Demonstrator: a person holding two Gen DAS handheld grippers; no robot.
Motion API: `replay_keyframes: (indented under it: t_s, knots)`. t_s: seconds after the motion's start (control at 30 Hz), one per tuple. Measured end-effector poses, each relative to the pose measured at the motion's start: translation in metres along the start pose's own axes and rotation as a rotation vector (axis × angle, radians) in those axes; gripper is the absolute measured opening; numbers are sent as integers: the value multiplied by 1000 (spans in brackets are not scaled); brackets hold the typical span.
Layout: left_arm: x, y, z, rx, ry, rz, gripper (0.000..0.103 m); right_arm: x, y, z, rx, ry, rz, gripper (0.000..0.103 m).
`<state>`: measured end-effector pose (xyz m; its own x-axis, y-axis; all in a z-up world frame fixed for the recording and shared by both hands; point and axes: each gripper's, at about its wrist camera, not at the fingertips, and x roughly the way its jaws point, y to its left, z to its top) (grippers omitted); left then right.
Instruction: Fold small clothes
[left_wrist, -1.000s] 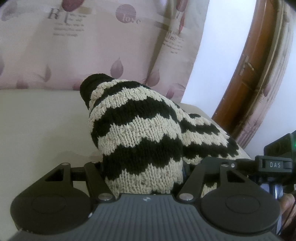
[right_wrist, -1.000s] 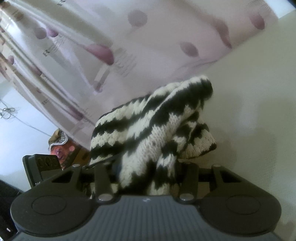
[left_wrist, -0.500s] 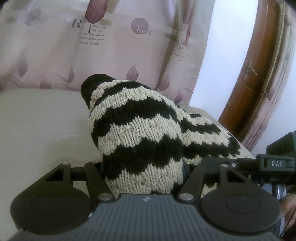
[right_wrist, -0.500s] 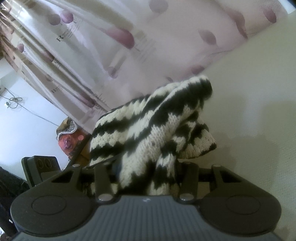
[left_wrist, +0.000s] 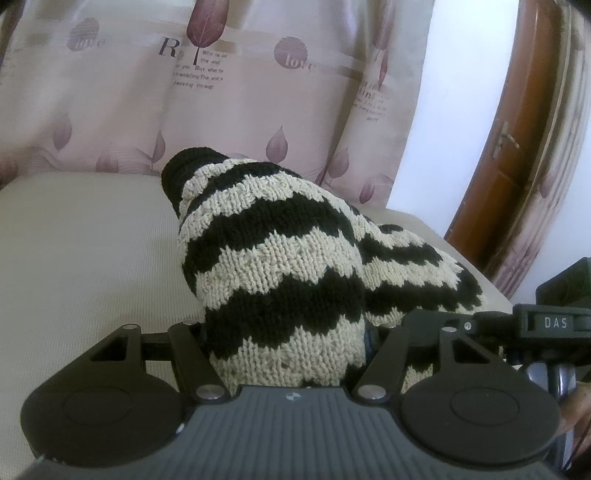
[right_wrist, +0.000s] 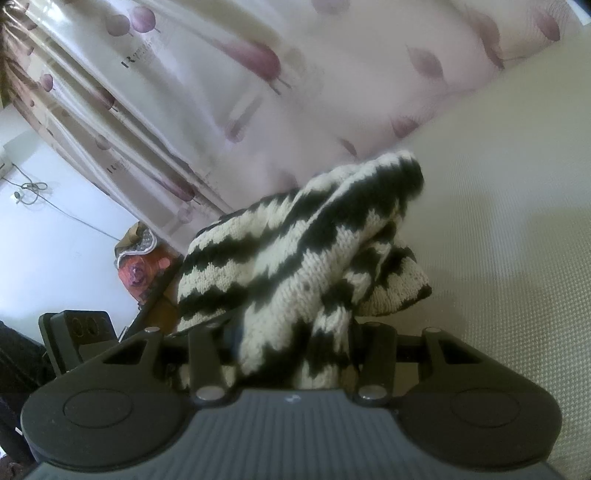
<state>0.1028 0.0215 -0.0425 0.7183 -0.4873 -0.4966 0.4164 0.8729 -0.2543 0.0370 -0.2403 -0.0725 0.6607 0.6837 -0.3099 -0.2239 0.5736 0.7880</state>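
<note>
Left gripper (left_wrist: 288, 350): a bunched end of the black-and-cream striped knit garment (left_wrist: 280, 266) is pinched between its jaws.
Right gripper (right_wrist: 295, 354): the other bunched end of the garment is clamped by its jaws.
Garment: it is held raised above the cream mattress (left_wrist: 81, 251).
Behind: a leaf-printed curtain (left_wrist: 258, 110) is seen.

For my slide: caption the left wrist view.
Left gripper clamps a bunched black-and-cream knit garment above a cream cushion.

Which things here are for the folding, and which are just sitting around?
For the folding:
striped knit garment
left gripper
right gripper
cream surface

Just around:
leaf-print curtain
wooden door
wall cable
</note>
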Motion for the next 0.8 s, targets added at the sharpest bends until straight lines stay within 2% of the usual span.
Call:
replay_keyframes:
  t_s: [0.8]
  knots:
    - [35, 5, 1, 4, 48, 7, 65, 12, -24, 2, 28, 5, -34, 47]
